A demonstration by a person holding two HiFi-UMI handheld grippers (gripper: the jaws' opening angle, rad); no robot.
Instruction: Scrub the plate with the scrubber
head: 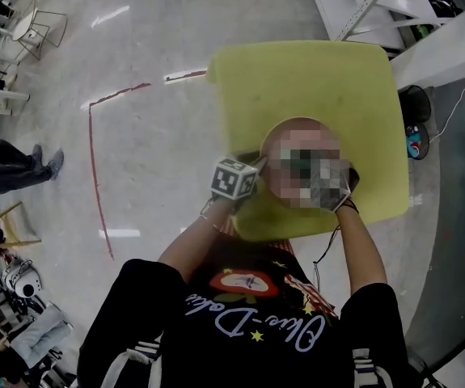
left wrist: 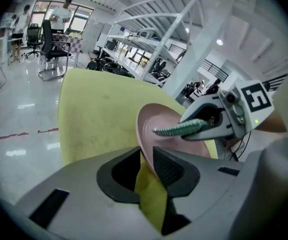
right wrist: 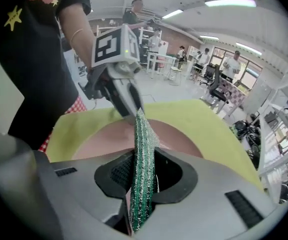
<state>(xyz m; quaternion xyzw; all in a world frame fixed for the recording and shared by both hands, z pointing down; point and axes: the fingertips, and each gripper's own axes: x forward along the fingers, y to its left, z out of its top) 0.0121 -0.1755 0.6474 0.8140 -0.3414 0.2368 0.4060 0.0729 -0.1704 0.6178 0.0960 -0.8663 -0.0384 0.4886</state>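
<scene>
Head view: a yellow table (head: 313, 79) stands on a pale floor (head: 135, 47). The pink plate (head: 277, 136) is over the table's 6 o'clock part, and much of it is hidden. My left tool (head: 250, 184), with its marker cube (head: 234, 178), meets the plate's rim at about 8 o'clock.

Left gripper view: my left tool is pinching the plate's rim, one pad on each face, so the plate stands tilted up on edge above the table. From 3 o'clock my right tool (left wrist: 204, 125) reaches in with the green scrubber (left wrist: 176, 130). Its tip lies across the plate's inner face, but I cannot tell whether it touches.

Right gripper view: my right tool is clamped on the scrubber, which stands upright between the pads and points to 12 o'clock. Beyond it is the plate, with the left tool on its far rim at 12 o'clock and the table behind.
</scene>
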